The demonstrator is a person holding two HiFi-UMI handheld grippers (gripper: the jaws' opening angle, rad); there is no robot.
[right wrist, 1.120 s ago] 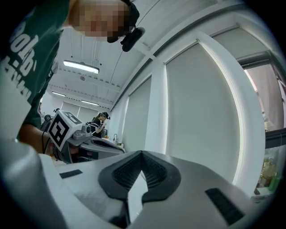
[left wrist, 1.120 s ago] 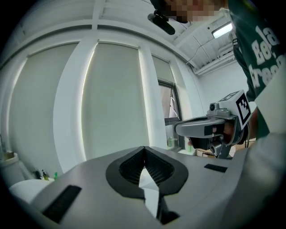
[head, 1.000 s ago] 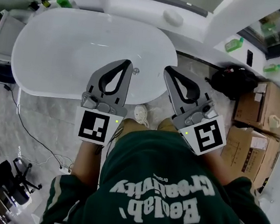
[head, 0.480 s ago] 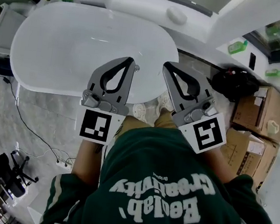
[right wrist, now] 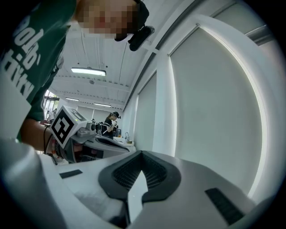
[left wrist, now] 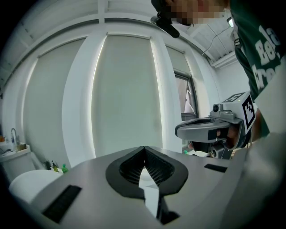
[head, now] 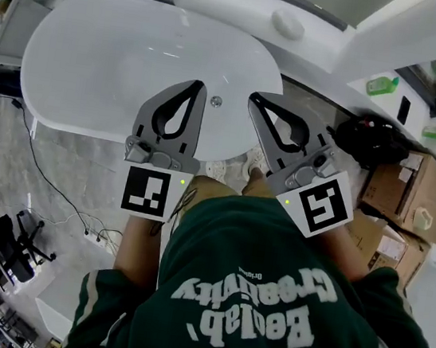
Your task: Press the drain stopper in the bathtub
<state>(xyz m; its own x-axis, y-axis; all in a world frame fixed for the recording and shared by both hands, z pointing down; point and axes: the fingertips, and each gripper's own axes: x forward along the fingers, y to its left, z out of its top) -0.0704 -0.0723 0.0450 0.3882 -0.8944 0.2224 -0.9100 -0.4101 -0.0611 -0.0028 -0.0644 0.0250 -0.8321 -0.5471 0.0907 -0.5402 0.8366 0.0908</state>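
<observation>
well, the left tool (head: 201,88) has its jaws brought together at the tips with nothing caught between them, and the right tool (head: 254,99) just beside it is closed and empty the same way; each gripper view shows the ribbed pads meeting at a point against pale wall panels, so neither camera looks down at the work. between and a little beyond the two tips, near the middle of the frame, sits the drain stopper (head: 216,101), a small round metallic cap on the floor of the white bathtub (head: 99,48), close to the tub's right end and apart from both tools. it looks rigid, smooth and probably slick, likely sprung so that it clicks down under a push, so it wants pressing rather than gripping: a closed tip set squarely on the centre of the cap and driven straight down, since an off-centre push could skid onto the glossy tub surface. the left tool's tip lies nearer to it. further out, at the right of the frame, a black bag (head: 366,138) and cardboard boxes (head: 411,188) stand on the floor.
</observation>
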